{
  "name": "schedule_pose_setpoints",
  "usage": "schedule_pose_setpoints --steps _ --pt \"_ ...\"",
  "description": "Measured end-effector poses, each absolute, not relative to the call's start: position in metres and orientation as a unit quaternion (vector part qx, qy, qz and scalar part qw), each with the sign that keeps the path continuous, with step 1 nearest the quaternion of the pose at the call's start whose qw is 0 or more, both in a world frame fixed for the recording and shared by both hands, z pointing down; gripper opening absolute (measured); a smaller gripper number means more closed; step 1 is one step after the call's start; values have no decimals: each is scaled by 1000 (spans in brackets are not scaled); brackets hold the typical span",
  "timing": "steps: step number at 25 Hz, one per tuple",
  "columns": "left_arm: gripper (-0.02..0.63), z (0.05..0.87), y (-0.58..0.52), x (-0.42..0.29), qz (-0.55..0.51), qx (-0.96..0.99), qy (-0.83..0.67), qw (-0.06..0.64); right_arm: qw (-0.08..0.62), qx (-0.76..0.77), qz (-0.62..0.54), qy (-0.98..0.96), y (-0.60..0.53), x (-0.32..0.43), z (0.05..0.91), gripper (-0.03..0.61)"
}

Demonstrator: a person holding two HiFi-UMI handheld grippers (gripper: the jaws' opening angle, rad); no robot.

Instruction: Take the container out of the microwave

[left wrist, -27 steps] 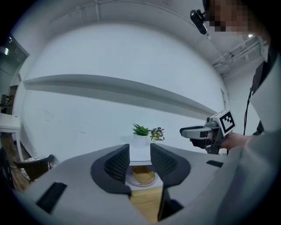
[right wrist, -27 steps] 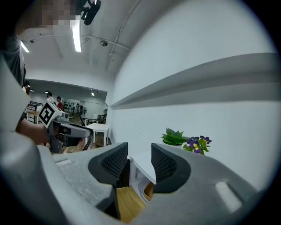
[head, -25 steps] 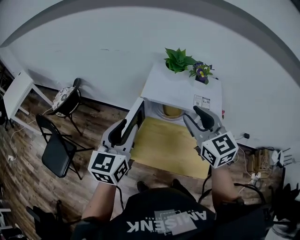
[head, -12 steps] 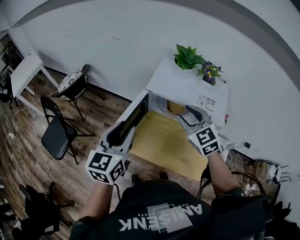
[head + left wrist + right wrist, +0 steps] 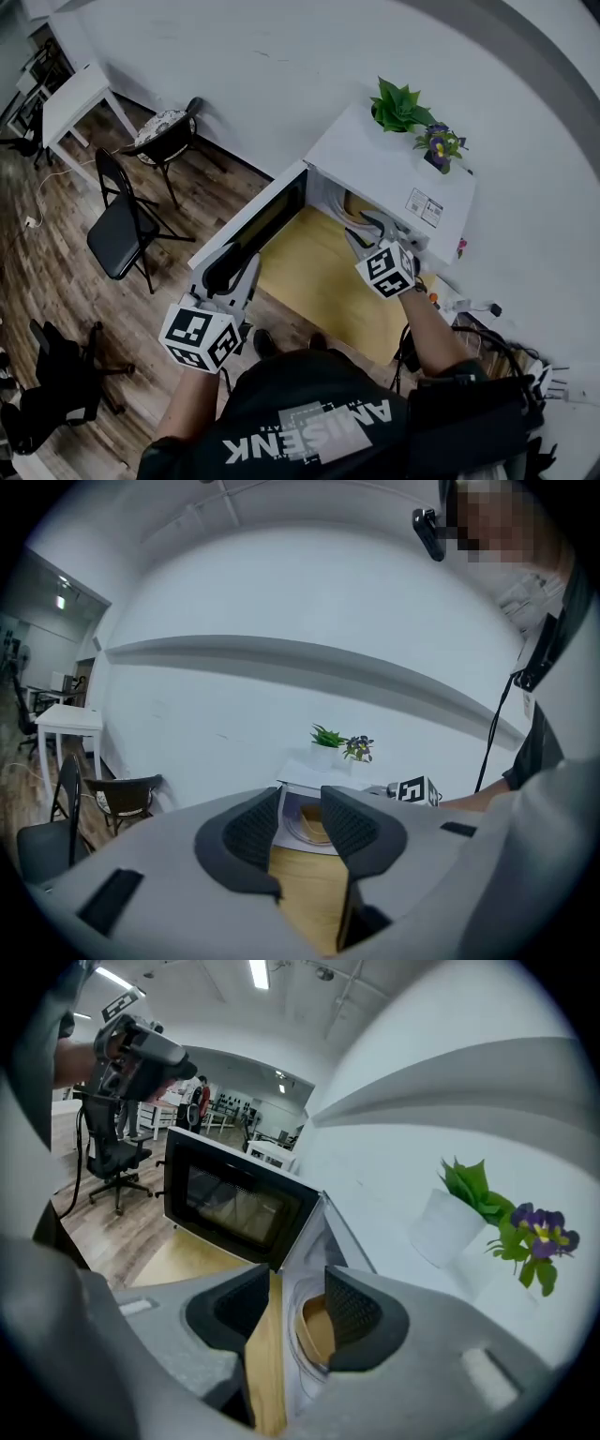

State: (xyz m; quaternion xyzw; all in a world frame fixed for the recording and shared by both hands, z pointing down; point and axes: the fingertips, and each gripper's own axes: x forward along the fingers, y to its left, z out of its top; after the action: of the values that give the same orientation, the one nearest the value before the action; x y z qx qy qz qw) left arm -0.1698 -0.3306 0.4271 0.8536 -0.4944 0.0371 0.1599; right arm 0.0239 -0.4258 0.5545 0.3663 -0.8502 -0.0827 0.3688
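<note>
- R gripper [image 5: 372,230] has dropped and rolled since the earlier head views. It was up over the yellow table top [image 5: 314,281]; now it's at the mouth of the microwave [image 5: 398,173], pointing in and down.
- Its jaws have just been opening and now stand wide. Nothing is btwn the pads yet. The container [image 5: 314,1330] shows thru the gap, further in on the cavity floor.
- L gripper [image 5: 234,274] has shifted only a little. It hangs by the outer end of the open door [image 5: 258,217], jaws part open w/ nothing in them.
- The head cam has swung too, so the microwave now sits further right in frame.
- Meaning for the task: the door's already open and the container is still inside. This looks like the tail of the approach. What's left is prob. to reach in, close on the container's wall and draw it out over the table.
- Hard to see:
  - In the head view the container is only a yellowish sliver under the microwave's top, behind the R gripper.
  - In the R gripper view the right-hand jaw covers its far side, so rim shape, lid and contents can't be told.
  - Whether the L gripper touches the door can't be told either; the two overlap in the head view.
  - The table's near edge is cut off by the person's torso.
</note>
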Motion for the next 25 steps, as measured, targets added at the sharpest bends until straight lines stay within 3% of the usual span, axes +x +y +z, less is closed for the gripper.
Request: schedule_pose_setpoints --steps 25 --pt "130 444 -285 -199 64 778 -600 173 500 353 -66 -788 -501 48 697 172"
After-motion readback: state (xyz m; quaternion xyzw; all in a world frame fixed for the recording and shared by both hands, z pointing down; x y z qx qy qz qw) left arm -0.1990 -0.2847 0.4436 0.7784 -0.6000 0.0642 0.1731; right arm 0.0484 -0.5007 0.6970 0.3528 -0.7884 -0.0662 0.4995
